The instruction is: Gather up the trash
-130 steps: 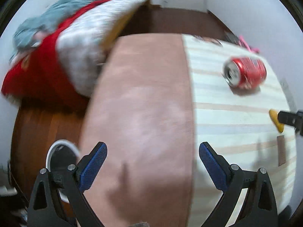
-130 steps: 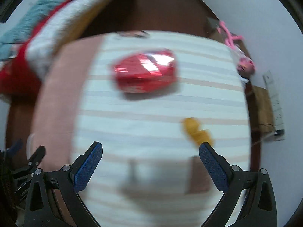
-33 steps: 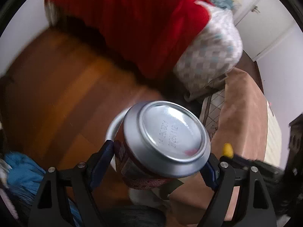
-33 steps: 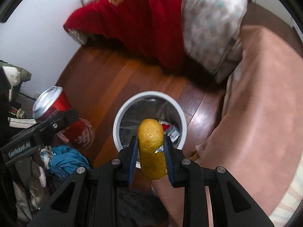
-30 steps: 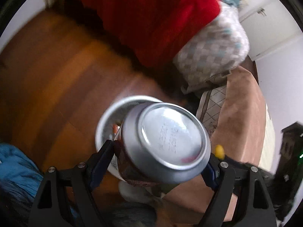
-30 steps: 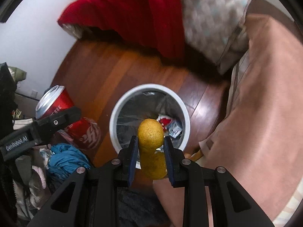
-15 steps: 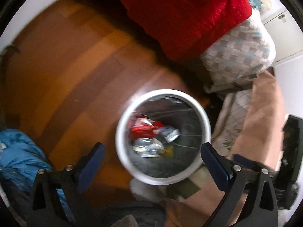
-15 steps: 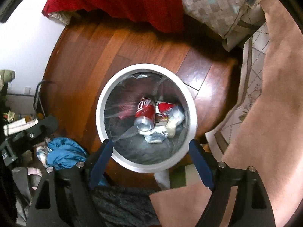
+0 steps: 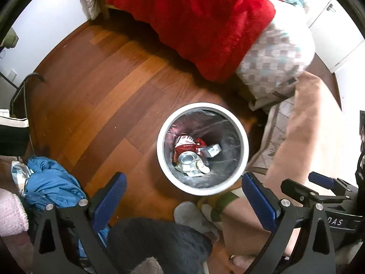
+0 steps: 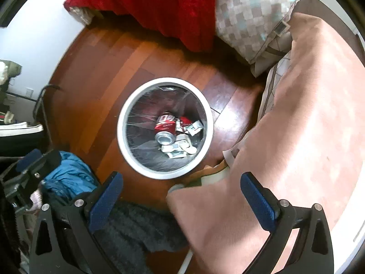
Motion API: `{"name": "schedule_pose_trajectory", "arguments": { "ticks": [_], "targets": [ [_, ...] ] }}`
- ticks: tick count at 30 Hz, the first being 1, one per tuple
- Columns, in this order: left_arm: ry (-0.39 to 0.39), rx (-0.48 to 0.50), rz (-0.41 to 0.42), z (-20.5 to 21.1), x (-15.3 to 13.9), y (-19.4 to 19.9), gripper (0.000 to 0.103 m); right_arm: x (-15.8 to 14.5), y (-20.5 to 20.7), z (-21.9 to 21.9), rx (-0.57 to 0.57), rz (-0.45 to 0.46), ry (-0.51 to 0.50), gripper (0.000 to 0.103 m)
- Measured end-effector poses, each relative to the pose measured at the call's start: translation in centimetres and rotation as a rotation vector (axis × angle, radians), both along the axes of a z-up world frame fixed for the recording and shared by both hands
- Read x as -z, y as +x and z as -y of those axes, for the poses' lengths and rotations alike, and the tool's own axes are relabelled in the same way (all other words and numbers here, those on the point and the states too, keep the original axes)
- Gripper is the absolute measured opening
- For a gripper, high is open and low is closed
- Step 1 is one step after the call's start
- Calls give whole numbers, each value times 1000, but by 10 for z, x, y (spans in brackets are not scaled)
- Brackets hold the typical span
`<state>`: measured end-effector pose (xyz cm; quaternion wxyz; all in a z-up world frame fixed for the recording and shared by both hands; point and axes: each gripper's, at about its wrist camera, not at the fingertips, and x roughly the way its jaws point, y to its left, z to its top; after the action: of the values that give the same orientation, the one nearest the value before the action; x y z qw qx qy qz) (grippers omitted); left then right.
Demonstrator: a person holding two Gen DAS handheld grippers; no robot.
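Left wrist view shows the red can (image 9: 185, 149) lying in the white bin (image 9: 244, 150), both the left gripper (image 9: 184, 196) and right gripper (image 10: 181, 197), its jaws opening, empty, so the drop looks done and the next move is probably seeking more trash

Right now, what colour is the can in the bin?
Red with a silver end, lying inside the white-rimmed bin; the can shows best in the right wrist view.

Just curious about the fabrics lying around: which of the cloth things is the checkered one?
The pillow beside the red blanket, at the top. It has grey, beige and pale-blue squares; the blanket and the blue cloth are plain.
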<state>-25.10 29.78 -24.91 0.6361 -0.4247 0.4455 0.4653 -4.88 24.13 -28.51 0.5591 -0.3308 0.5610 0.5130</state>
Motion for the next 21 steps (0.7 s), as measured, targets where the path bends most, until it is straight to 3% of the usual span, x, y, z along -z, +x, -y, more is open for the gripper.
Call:
{"name": "schedule_pose_trajectory", "arguments": {
  "ticks": [13,21],
  "targets": [
    [104,46,115,48,-108,-6,103,-126,-5,52,-66,-77,189,103],
    [133,76,182,67,-160,-11,103,-186,-13,77,-115,-119,260,103]
  ]
}}
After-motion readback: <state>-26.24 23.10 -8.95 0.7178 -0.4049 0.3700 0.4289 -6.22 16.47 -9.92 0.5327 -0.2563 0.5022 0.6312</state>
